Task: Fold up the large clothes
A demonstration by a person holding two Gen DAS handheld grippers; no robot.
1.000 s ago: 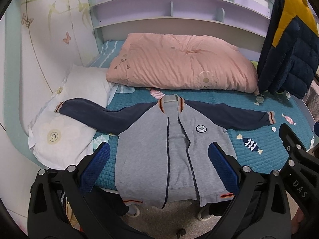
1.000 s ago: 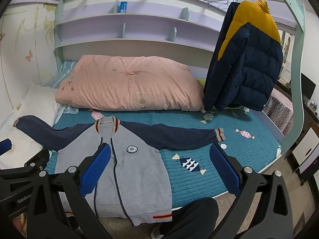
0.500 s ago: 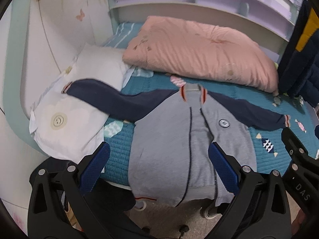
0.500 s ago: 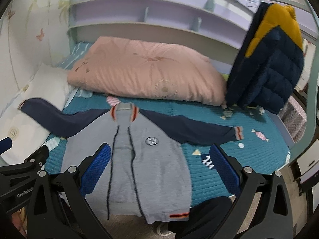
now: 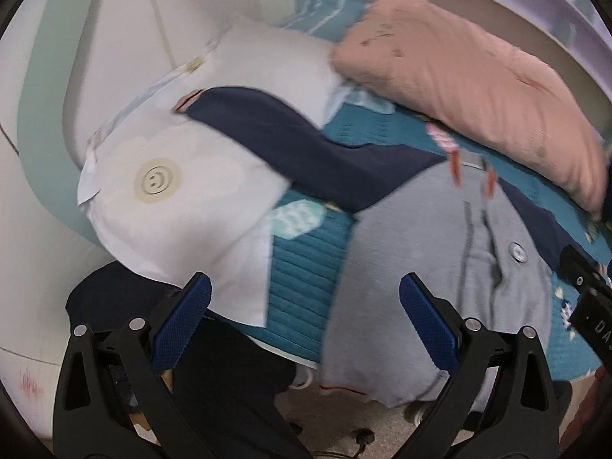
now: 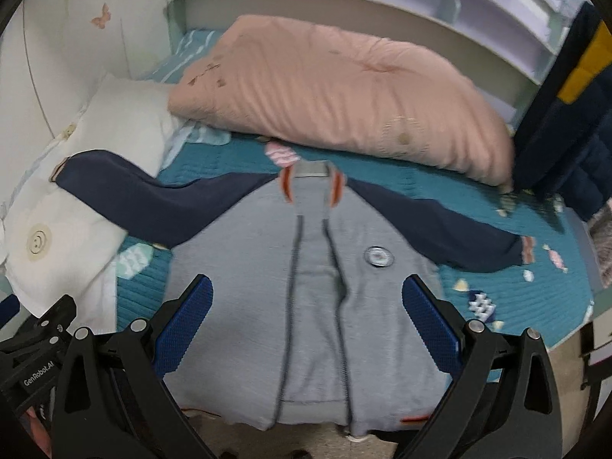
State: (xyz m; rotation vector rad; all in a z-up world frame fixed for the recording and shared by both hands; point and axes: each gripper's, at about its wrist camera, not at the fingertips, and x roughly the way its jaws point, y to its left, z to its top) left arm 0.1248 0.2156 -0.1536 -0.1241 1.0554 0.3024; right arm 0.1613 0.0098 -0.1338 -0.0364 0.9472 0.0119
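Note:
A grey zip jacket point(image 6: 313, 306) with navy sleeves lies flat, front up, on the teal bed cover point(image 6: 508, 290), its hem hanging over the front edge. Its left sleeve point(image 5: 290, 141) runs up onto a white pillow point(image 5: 164, 206). Its right sleeve point(image 6: 451, 229) lies spread toward the right. My left gripper point(image 5: 304, 313) is open and empty, above the bed's front edge left of the jacket body point(image 5: 417, 267). My right gripper point(image 6: 306, 313) is open and empty, over the jacket's lower front.
A pink quilt point(image 6: 344, 88) lies along the back of the bed. A navy and yellow puffer jacket point(image 6: 566, 114) hangs at the right. Lilac shelves point(image 6: 440, 11) and a wall stand behind. The floor point(image 5: 344, 417) shows below the bed edge.
Both grippers have moved forward and down toward the bed. The left view has swung left toward the pillow and left sleeve; the right view now centres on the jacket. The jacket has not moved.

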